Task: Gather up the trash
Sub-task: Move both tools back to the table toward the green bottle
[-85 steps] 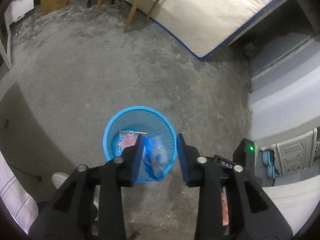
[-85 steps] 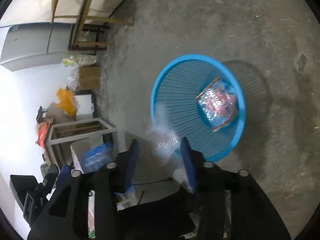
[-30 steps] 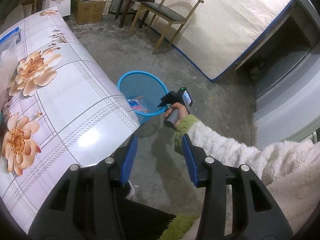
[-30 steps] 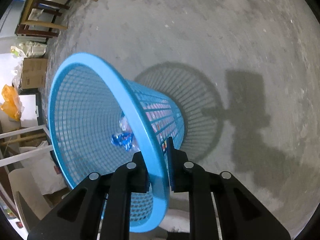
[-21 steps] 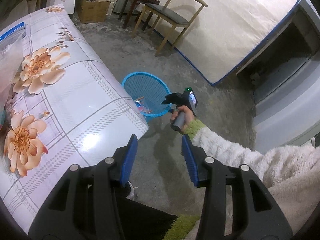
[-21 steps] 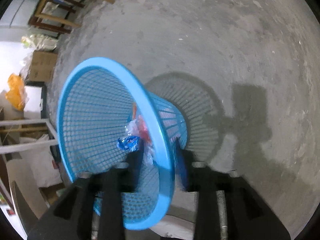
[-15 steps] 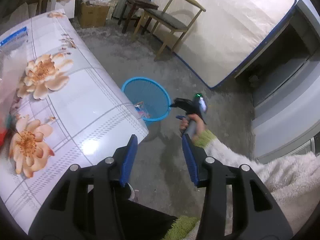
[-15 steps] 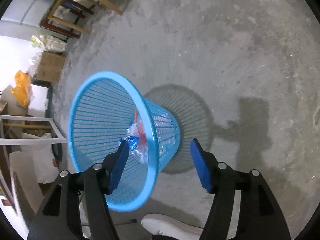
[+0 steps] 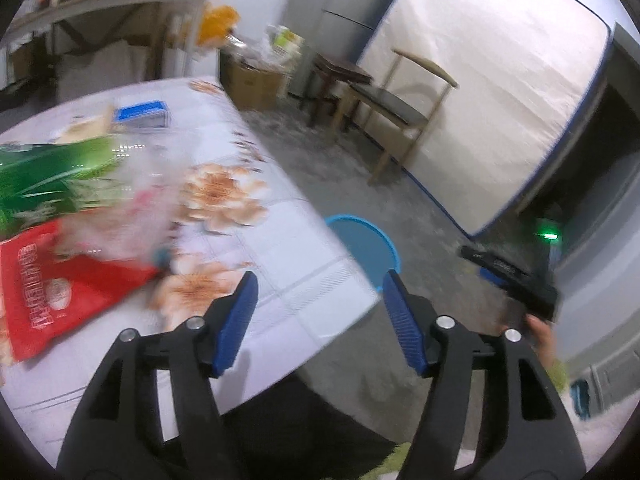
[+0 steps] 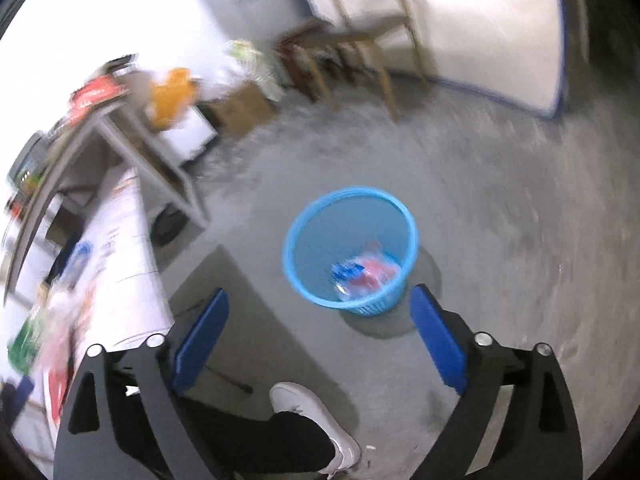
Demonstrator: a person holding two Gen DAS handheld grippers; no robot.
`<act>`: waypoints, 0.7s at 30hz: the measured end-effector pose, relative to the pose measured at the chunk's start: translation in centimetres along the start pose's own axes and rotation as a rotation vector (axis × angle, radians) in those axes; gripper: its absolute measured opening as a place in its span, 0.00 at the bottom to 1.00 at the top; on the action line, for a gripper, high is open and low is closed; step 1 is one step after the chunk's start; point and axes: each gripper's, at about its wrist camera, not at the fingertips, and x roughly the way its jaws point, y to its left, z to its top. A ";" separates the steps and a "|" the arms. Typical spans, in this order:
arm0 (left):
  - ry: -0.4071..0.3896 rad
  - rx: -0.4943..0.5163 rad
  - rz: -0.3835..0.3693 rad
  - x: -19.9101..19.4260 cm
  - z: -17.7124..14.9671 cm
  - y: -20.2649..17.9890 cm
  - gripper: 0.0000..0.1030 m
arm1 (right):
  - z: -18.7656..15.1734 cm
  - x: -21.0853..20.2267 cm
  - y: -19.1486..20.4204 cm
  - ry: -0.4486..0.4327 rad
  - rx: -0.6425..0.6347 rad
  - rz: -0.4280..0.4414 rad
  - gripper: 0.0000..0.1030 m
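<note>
Blue basket upright on floor, mouth up, wrappers inside; right gripper and left gripper jaws just opening, both empty.

Black claw frames, blue ribbed pads, silver screws; white shoe, dark trousers, green cuff.

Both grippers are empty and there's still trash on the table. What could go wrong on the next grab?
1. The red bag, green bag and clear wrapper overlap, so the left gripper may pinch two or drag one off the table.
2. The basket stands on the floor partly behind the table edge; a drop from there may miss.
</note>
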 end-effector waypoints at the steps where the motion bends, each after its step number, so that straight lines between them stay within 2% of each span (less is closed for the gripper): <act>1: -0.006 -0.011 0.020 -0.4 -0.2 0.4 0.61 | -0.2 -1.2 1.6 -0.024 -0.046 0.000 0.92; 6: -0.057 -0.073 0.122 -3.5 -0.8 3.6 0.68 | -1.1 -5.7 10.3 -0.136 -0.293 0.037 0.94; 10: -0.104 -0.102 0.255 -6.0 -1.4 6.0 0.73 | -2.4 -7.9 16.6 -0.173 -0.442 0.070 0.94; 14: -0.142 -0.142 0.343 -8.4 -1.8 7.9 0.78 | -4.0 -9.0 22.3 -0.167 -0.592 0.120 0.94; 16: -0.155 -0.153 0.384 -9.6 -2.1 8.8 0.80 | -4.9 -9.4 24.5 -0.144 -0.627 0.158 0.94; 21: -0.173 -0.171 0.471 -11.9 -2.7 10.7 0.81 | -5.9 -9.3 28.2 -0.070 -0.627 0.232 0.94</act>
